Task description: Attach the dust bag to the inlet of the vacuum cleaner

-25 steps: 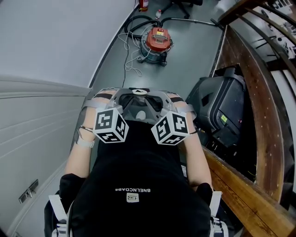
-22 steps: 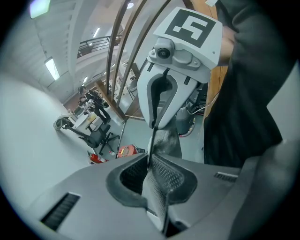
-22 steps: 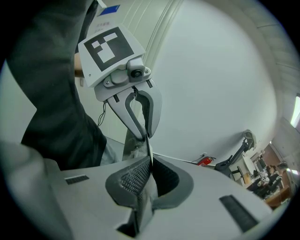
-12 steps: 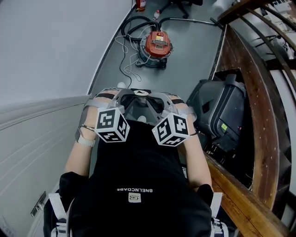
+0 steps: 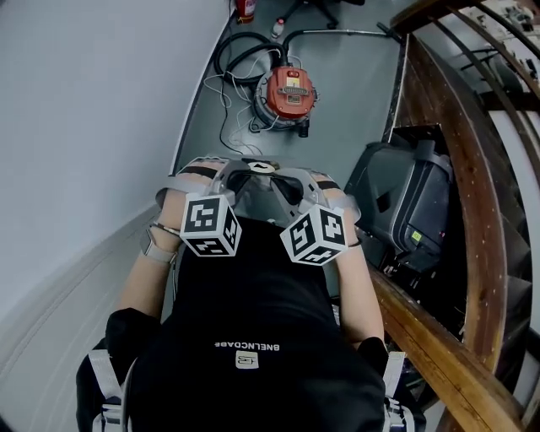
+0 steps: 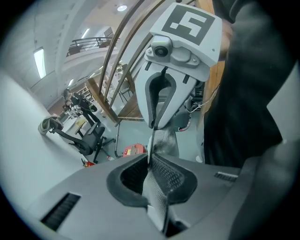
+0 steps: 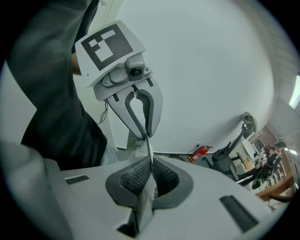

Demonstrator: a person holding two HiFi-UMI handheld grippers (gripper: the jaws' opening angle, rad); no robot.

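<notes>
As left gripper (image 6: 150, 159) faces right gripper (image 7: 149, 164), bag's (image 6: 165, 140) pinched.

dust bag (image 6: 165, 140) largely hidden, vacuum cleaner (image 5: 288, 91) inlet too small to tell, fire extinguisher (image 5: 244, 8) cut off

Red vacuum cleaner (image 5: 289, 91) on grey floor (image 5: 359, 101), cables (image 5: 228, 118) alongside

Dust bag (image 5: 261, 194): pale grey, thin and limp; pinched in the closed jaws of the left gripper (image 6: 151, 159) and the right gripper (image 7: 149, 161), held between the two.
Vacuum cleaner (image 5: 288, 91): red-orange top, grey drum; stood upright on the floor (image 5: 354, 101), well apart from the bag.
Inlet: could not be made out.
</notes>
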